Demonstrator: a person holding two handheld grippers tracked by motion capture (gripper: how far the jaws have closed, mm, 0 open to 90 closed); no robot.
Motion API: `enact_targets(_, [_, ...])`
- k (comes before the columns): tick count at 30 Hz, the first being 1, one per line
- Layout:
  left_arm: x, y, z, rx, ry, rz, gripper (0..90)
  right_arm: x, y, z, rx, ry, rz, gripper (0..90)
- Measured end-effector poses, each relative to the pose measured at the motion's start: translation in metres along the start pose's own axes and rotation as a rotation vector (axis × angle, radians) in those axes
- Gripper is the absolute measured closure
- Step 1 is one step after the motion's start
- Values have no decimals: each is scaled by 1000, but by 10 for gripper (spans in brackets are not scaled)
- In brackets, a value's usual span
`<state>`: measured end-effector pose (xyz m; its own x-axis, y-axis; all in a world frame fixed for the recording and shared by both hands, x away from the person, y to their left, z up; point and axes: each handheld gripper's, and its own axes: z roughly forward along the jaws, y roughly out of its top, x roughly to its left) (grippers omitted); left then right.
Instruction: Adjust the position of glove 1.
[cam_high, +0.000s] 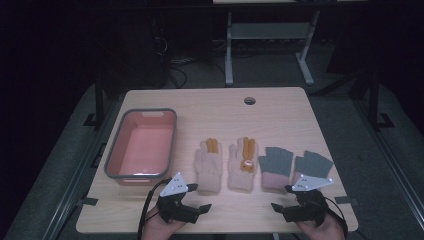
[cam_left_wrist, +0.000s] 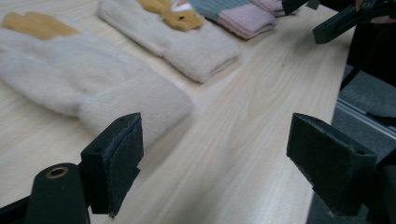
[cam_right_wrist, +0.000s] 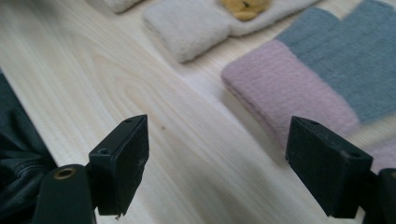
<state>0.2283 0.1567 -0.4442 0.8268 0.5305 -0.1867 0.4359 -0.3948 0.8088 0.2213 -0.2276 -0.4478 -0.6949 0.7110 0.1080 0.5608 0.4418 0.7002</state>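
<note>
Four gloves lie in a row on the wooden table (cam_high: 280, 115): two cream gloves with orange fingers (cam_high: 208, 166) (cam_high: 242, 165), then two grey gloves with pink cuffs (cam_high: 275, 169) (cam_high: 311, 165). My left gripper (cam_high: 199, 198) rests at the front edge below the left cream glove (cam_left_wrist: 84, 84), jaws wide apart and empty (cam_left_wrist: 222, 158). My right gripper (cam_high: 281, 198) sits at the front edge below the grey gloves, also open with nothing between its jaws (cam_right_wrist: 219, 168). A pink cuff (cam_right_wrist: 289, 88) lies just ahead of its right jaw. The two grippers point toward each other.
A pink bin with a grey rim (cam_high: 141, 145) stands on the table's left side with nothing in it. A round cable hole (cam_high: 249, 100) sits near the far edge. Bare tabletop stretches behind the gloves. Desk legs (cam_high: 229, 50) stand on the dark floor beyond.
</note>
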Motion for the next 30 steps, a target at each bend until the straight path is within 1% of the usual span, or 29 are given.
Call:
enact_targets(1, [0, 0, 0, 0, 0, 0, 188, 0, 0, 0, 0, 0, 0, 213])
enact_targets(2, [-2, 0, 2, 0, 3, 11, 188, 1, 2, 0, -4, 9, -11, 213])
enact_targets(4, [-3, 0, 2, 6, 1, 14, 188, 2, 3, 1, -5, 7, -15, 213])
enact_targets(6, [-3, 0, 4, 8, -15, 14, 188, 2, 4, 2, -6, 8, -17, 213])
enact_targets(8, [-2, 0, 5, 18, -31, 18, 188, 2, 6, 4, 8, 15, -15, 215])
enact_targets(10, [0, -1, 4, 14, -32, 15, 188, 1, 10, 8, 30, 20, -10, 218])
enact_targets(11, [0, -1, 4, 14, -32, 15, 188, 1, 10, 8, 30, 20, -10, 218])
enact_targets(12, [0, -1, 3, 10, -32, 8, 188, 0, 14, 9, 27, 18, -16, 218])
enact_targets(16, [0, -1, 1, -1, -28, 3, 188, 1, 19, 11, 22, 21, -15, 218])
enact_targets(17, [-1, -1, 0, -6, -24, 9, 188, 0, 22, 12, 22, 27, -28, 218])
enact_targets(19, [-2, 0, 0, -4, -19, 19, 188, 2, 24, 14, 20, 26, -35, 218])
enact_targets(23, [-3, -1, -1, -2, -7, 20, 188, 3, 28, 17, 39, 27, -47, 227])
enact_targets(24, [-3, -2, -3, -12, -9, 18, 188, 1, 32, 20, 40, 38, -53, 226])
enact_targets(25, [-3, -2, -4, -20, -10, 14, 188, 2, 34, 20, 38, 39, -54, 227])
enact_targets(26, [-3, -2, -4, -20, -10, 14, 188, 2, 34, 20, 38, 39, -54, 227])
enact_targets(28, [-2, 0, -5, -25, -7, 19, 188, 1, 40, 21, 39, 40, -70, 227])
enact_targets(29, [-2, 0, -5, -26, 1, 23, 188, 0, 47, 21, 37, 43, -81, 227])
enact_targets(30, [-2, 0, -5, -26, 1, 23, 188, 0, 47, 21, 37, 43, -81, 227])
